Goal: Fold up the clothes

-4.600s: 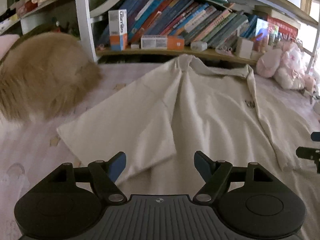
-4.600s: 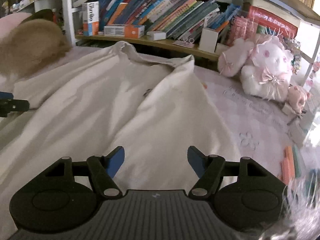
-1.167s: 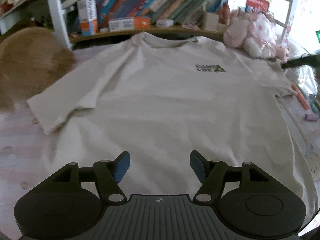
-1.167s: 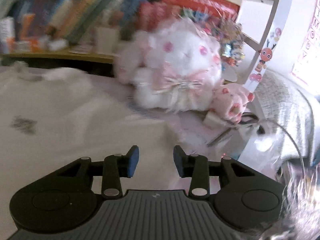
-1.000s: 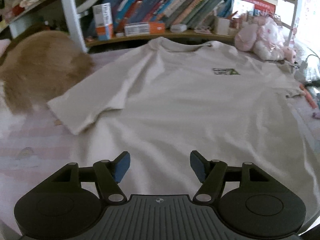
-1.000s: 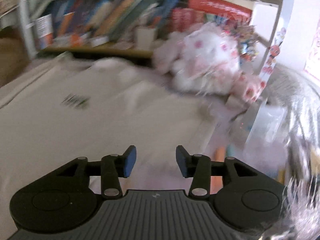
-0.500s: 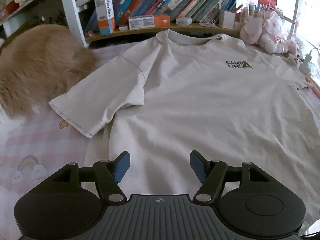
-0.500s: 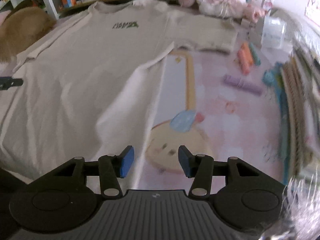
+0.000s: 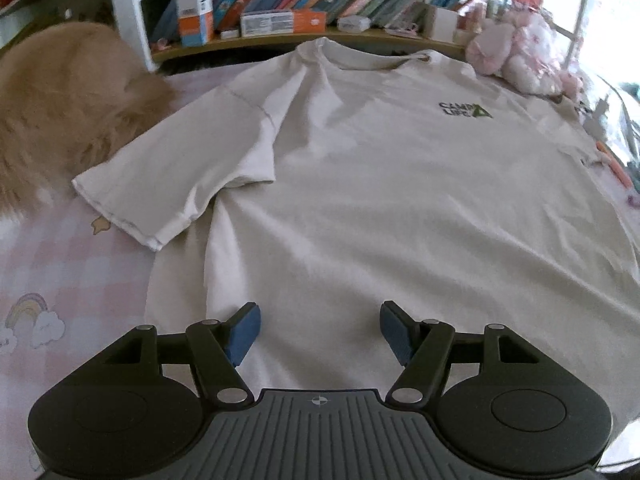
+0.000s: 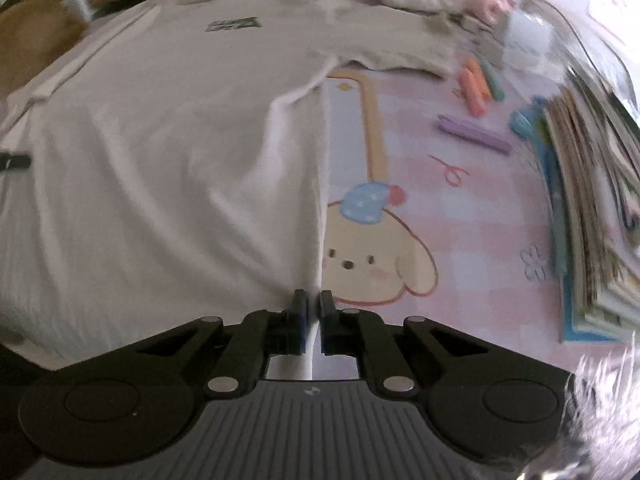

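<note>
Right tongs (image 10: pixel 313 304) are clamped on the side edge of the cream T-shirt (image 10: pixel 168 128) near its hem. Left tongs (image 9: pixel 316 330) stand apart above the shirt's lower front, gripping nothing. T-shirt lies flat, front up, on a pink printed bed sheet (image 10: pixel 460 208). Bookshelf (image 9: pixel 304 36) behind the collar holds books and, apparently, small cartons. Stacked booklets (image 10: pixel 592 216) lie right.
</note>
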Tool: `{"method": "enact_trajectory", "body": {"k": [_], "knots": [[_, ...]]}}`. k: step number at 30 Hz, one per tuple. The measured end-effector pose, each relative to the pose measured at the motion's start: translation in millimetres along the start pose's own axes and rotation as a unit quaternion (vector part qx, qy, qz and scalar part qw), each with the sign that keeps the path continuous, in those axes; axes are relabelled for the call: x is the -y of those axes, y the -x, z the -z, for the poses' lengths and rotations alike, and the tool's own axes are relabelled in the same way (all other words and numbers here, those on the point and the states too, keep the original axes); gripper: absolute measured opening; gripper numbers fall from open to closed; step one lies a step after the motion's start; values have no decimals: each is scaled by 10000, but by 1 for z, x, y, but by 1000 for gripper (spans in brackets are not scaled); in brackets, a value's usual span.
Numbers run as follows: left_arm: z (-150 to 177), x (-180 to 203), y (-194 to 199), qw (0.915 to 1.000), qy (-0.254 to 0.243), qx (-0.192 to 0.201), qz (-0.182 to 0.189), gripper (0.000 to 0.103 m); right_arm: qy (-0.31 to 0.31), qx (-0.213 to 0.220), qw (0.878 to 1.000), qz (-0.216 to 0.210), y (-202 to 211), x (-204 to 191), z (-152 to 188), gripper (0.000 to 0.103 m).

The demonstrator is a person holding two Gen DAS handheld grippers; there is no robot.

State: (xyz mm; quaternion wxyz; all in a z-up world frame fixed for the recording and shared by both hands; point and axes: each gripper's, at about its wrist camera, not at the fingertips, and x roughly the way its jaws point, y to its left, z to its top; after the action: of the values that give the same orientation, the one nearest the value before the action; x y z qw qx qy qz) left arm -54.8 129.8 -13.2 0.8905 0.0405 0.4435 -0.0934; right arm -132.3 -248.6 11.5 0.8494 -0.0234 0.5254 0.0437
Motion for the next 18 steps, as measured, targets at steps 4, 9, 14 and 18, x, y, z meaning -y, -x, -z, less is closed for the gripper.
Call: {"method": "enact_trajectory", "body": {"k": [4,9,14,18], "knots": [[2,5,1,9998,-205,22,9,68,-12,-42,10000,78,1,1,0,6],[2,-2,4,9998,-184,-1,59,68,137,-85,9998,138,1,-3,-2,6],[2,-10,10,9999,-102,12,79,68,-137,-92,9996,235,2,6,-2,6],[2,-13,12,9999,-156,-1,60,68,-69,-144,9996,227,2,5,-3,6]]}}
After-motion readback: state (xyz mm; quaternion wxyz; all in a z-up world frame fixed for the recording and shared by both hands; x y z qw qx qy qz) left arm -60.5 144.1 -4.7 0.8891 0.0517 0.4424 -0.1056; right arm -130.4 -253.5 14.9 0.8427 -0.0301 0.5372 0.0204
